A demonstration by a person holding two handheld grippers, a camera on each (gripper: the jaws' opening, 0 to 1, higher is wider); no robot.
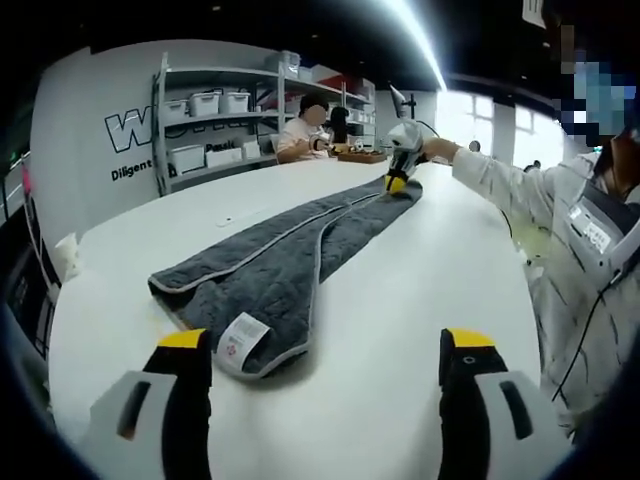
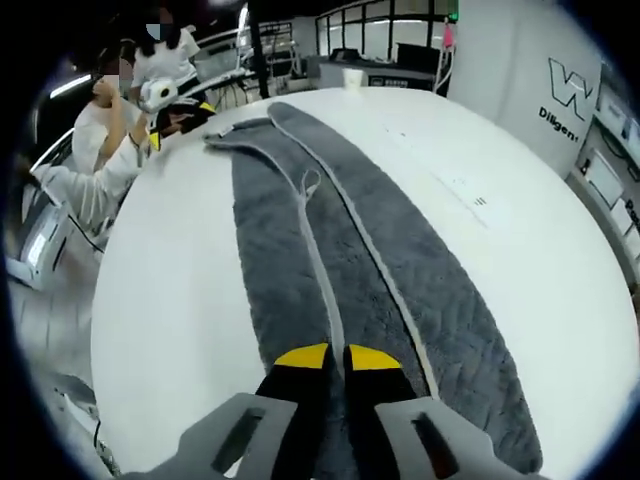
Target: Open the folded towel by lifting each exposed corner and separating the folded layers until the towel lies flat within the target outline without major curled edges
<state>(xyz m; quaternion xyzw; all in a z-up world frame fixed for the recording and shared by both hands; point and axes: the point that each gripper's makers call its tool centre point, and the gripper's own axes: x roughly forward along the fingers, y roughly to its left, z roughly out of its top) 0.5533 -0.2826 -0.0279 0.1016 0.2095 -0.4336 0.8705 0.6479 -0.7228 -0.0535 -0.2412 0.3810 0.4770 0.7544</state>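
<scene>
The grey quilted towel (image 1: 290, 260) lies stretched lengthwise across the white table (image 1: 400, 330), still doubled along its length, with a pale bound edge running down the middle. Your left gripper (image 1: 325, 355) hovers just short of the near end, jaws spread wide, nothing between them; the white care label (image 1: 238, 342) lies face-up at that end. Your right gripper (image 2: 336, 355) is at the opposite end, yellow-tipped jaws pressed together on the towel (image 2: 330, 250) at its bound edge. In the left gripper view, the right gripper (image 1: 400, 165) sits on the far end. Metal shelving (image 1: 215, 115) with storage bins stands behind the table.
</scene>
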